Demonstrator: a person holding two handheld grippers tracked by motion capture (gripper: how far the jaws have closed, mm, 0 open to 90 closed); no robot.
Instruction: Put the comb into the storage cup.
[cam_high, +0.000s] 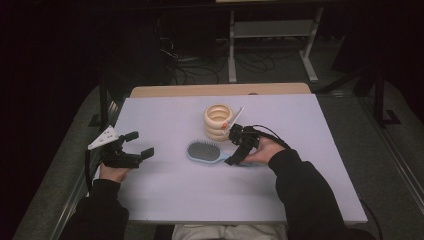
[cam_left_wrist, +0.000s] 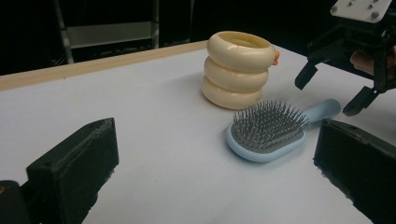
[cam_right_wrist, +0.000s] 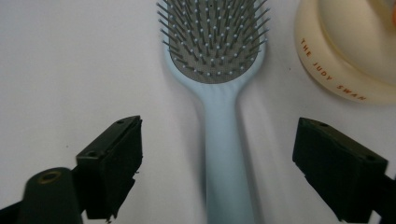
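Jaws of the right gripper stand apart, either side of the hairbrush handle at lower centre, pads off it. Bristles face up; its long axis runs up the frame, head cut off at the top. Lettering on the cream ring stack reads upper right. The high view shows the left gripper open at mid-left, well apart from the brush on the white table.

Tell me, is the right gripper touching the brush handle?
Apart. In the right gripper view, the right gripper has a jaw on each side of the brush handle, with white table showing in both gaps.
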